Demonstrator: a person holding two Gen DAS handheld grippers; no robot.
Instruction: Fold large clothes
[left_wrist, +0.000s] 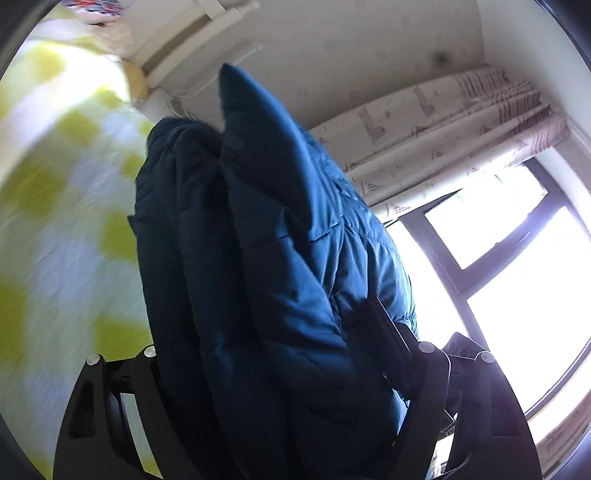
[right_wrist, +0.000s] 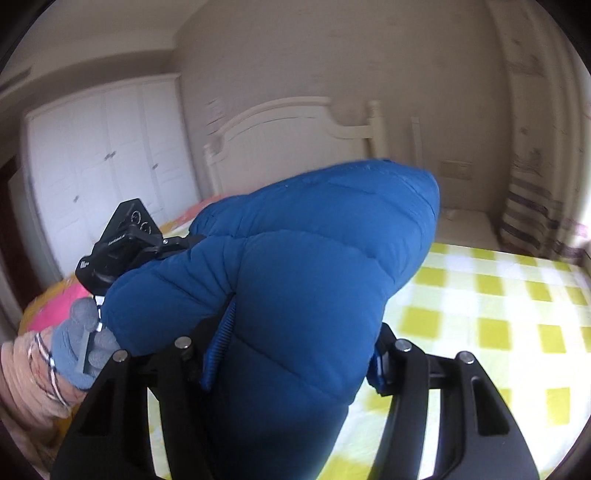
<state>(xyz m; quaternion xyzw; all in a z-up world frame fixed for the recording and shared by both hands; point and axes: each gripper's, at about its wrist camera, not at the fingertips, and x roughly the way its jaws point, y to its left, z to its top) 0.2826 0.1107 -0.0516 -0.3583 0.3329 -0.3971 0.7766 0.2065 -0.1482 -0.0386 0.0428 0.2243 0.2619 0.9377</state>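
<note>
Both grippers are clamping the blue puffer jacket (right_wrist: 295, 266) and holding it up over the checked bed (right_wrist: 498, 295): the left gripper (left_wrist: 280, 369) and right gripper (right_wrist: 291, 354) each have jaws closed on bunched padding (probably lifting to carry a fold across).

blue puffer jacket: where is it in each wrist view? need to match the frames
Left wrist: blue puffer jacket fills the centre, bunched between the fingers, in front of the window.
Right wrist: it fills the centre, between the fingers, over the bed.
Shared landmark: yellow-checked sheet, left in left wrist, lower right in right wrist.
</note>
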